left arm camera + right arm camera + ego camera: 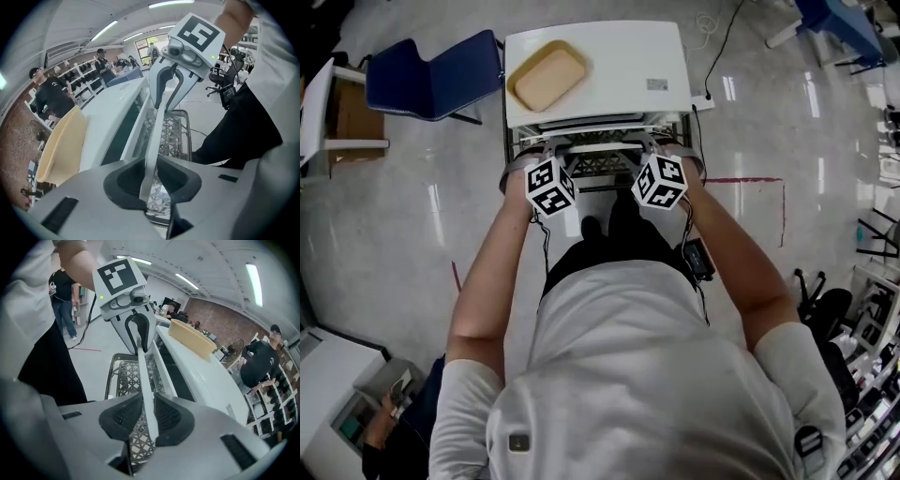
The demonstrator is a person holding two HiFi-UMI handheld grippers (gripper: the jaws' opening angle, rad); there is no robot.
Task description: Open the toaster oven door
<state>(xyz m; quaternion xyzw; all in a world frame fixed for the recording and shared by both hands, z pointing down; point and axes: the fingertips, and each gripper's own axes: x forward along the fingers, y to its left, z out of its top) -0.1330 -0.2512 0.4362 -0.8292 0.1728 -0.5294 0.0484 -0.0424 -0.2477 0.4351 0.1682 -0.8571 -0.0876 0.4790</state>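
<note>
Oven (619, 56): white, seen from above in the head view, set on a mesh shelf (171, 136) straight in front of the person. Its top is also seen in the right gripper view (206, 376).

Door (117, 136): dark glass in a white frame, on the oven face turned toward the person. Whether it is ajar cannot be told.

Handle (598, 147): white bar run along the door's front edge, over the mesh. It is seen passing between both pairs of jaws (154, 136) (143, 376).

Left gripper (551, 148): pointed steeply down; its jaws are closed on the handle's left end, pads pressed to both sides of the bar (151, 176). It is also seen from across the bar (138, 331).

Right gripper (652, 142): likewise pointed down, clamped on the handle's right end (147, 416), and seen in the left gripper view (168, 89).

Tray (547, 75): tan, shallow, laid on the oven top toward its left rear corner.

Chair (436, 75): blue, placed on the floor left of the oven, well apart.
</note>
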